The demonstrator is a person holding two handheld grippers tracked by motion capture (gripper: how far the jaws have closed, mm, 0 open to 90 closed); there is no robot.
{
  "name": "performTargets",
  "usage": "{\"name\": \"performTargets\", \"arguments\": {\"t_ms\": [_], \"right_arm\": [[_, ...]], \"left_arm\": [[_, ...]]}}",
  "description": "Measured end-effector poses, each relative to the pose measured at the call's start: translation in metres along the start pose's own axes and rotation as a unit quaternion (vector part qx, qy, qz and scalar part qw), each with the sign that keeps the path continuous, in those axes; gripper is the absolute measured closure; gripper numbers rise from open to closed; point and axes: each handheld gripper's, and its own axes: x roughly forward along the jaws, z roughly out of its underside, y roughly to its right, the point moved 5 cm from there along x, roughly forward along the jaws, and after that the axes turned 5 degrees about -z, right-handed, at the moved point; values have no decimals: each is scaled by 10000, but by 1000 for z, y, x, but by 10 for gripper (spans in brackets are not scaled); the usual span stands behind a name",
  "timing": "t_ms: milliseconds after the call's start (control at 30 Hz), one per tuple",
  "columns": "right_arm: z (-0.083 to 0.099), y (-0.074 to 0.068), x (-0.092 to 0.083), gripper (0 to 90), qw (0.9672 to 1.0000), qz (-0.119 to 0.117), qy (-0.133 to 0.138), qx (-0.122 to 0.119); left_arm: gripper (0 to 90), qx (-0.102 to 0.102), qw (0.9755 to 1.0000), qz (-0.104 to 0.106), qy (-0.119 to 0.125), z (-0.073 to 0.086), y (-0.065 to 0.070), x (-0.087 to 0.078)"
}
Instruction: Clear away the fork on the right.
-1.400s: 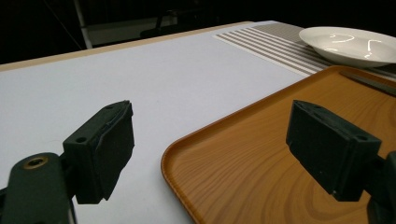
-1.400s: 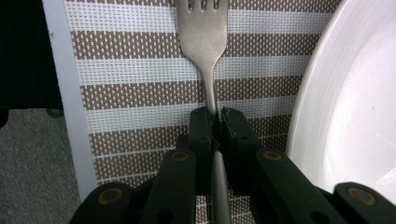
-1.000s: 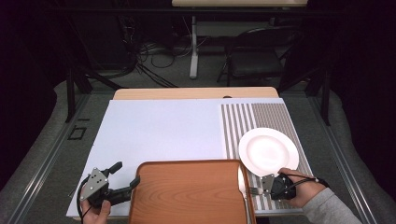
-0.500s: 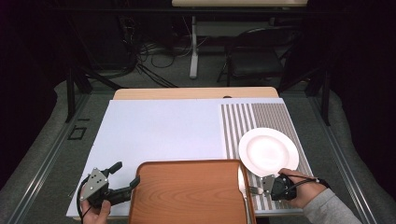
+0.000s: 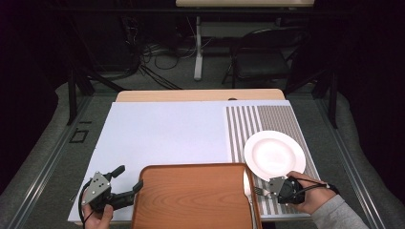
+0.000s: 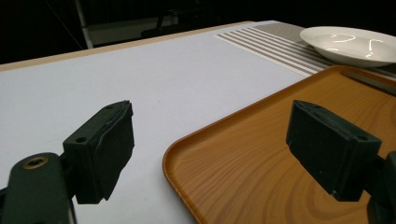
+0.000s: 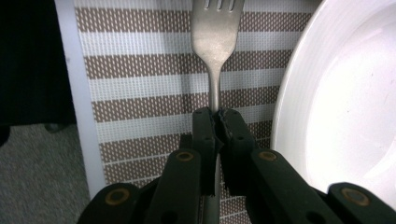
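Right gripper point(image 7: 217, 122) clamped on fork point(image 7: 214, 42) handle, beside plate point(image 7: 345, 102). Left gripper point(image 6: 210, 144) spread wide astride tray point(image 6: 261, 158) corner, gripping nothing.

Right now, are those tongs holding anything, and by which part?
The right tongs are shut on a fork, pinching its thin handle just below the head. The left tongs are open and hold nothing.

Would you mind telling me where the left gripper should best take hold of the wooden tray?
Probably at the tray's raised rim by its near left corner, coming in level from the left. The left gripper is open there, with one jaw over the tray and the other outside.
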Motion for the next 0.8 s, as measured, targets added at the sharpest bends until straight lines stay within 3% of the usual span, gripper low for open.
{"name": "performTargets", "arguments": {"t_ms": [133, 300, 400, 433, 567, 600, 633, 800], "right_arm": [[-1, 0, -3, 856, 9998, 11, 181, 130], [-2, 0, -10, 856, 9971, 23, 549, 518], [-3, 2, -15, 856, 9958, 77, 743, 533], [-3, 1, -16, 856, 9942, 54, 785, 729], [-5, 3, -22, 856, 9913, 105, 1090, 728], [-4, 1, -24, 856, 9891, 97, 1154, 910], [-5, 2, -25, 856, 9881, 125, 1252, 880], [-9, 2, -28, 855, 9848, 242, 1300, 1128]], "left_arm": [[153, 4, 10000, -4, -3, 0, 0, 0], [153, -3, 10000, -6, 0, 0, 0, 0], [153, 3, 10000, -8, 1, 0, 0, 0], [153, 1, 10000, -6, 1, 0, 0, 0], [153, 6, 10000, -4, 2, 0, 0, 0], [153, 6, 10000, -4, 2, 0, 0, 0], [153, -4, 10000, -7, 6, 0, 0, 0], [153, 9, 10000, -4, 2, 0, 0, 0]]}}
